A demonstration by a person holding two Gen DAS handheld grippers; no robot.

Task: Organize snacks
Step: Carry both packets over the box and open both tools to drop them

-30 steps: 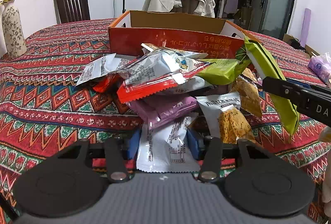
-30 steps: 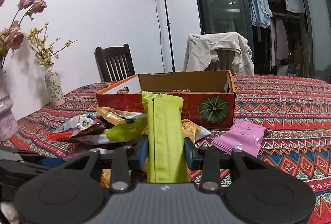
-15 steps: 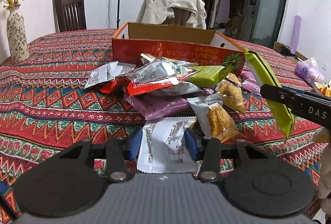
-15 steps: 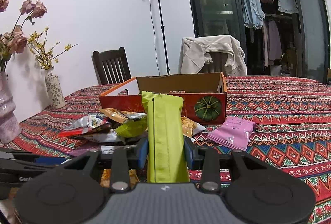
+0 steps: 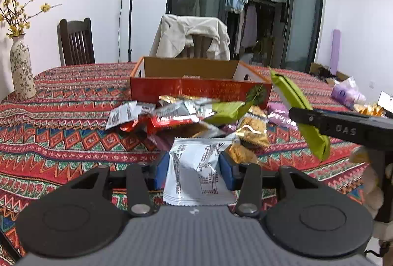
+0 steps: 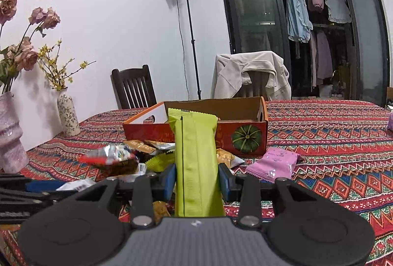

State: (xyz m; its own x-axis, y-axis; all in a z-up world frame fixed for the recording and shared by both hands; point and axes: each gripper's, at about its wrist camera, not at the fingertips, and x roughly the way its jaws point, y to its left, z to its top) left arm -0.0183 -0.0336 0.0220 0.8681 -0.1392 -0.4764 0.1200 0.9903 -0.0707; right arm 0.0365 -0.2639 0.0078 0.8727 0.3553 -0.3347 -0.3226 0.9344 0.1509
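Note:
My left gripper (image 5: 194,169) is shut on a white snack packet (image 5: 196,172), lifted off the heap of mixed snack packets (image 5: 186,113) on the patterned tablecloth. My right gripper (image 6: 197,180) is shut on a long green snack bar (image 6: 196,162) held upright; that green bar (image 5: 299,113) and the right gripper's black finger (image 5: 339,128) show at the right of the left wrist view. Behind the heap stands an open red cardboard box (image 5: 201,90) with a pumpkin picture (image 6: 245,138). The left gripper's black arm (image 6: 22,192) shows at the lower left of the right wrist view.
A pink packet (image 6: 272,164) lies right of the heap, near the box. Two vases (image 6: 67,113) with flowers stand at the table's left edge. A wooden chair (image 6: 133,87) and a chair draped with a beige jacket (image 6: 250,74) stand behind the table. A purple bag (image 5: 346,94) lies far right.
The left gripper has risen and drawn back with the white packet, clear of the heap. The right gripper has shifted a little with the green bar still in it.

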